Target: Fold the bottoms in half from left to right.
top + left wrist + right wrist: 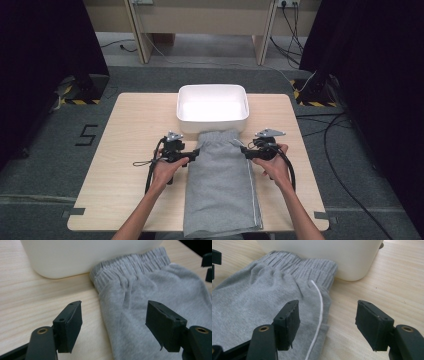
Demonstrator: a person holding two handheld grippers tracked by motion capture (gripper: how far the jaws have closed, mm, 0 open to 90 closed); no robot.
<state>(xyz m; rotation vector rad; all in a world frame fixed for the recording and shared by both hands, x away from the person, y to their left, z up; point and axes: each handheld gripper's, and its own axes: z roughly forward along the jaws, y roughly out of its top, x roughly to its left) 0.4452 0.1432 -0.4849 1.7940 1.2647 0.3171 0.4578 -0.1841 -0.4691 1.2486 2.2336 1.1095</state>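
Note:
Folded grey sweatpants (221, 182) lie lengthwise on the wooden table (125, 150), their elastic waistband (130, 265) pushed against the near wall of a white tub (212, 107). My left gripper (196, 152) hovers at the pants' left edge near the waistband, jaws open, one on each side of the cloth's edge (105, 307). At the right edge my right gripper (244, 150) is open too, straddling the seam with the white cord (318, 315). Neither pair of pads presses on cloth.
The white tub (75, 257) stands at the table's far middle, empty inside. Bare wood (387, 285) lies to both sides of the pants. Beyond the table, cables (345, 150) trail over grey carpet, with dark curtains at left and right.

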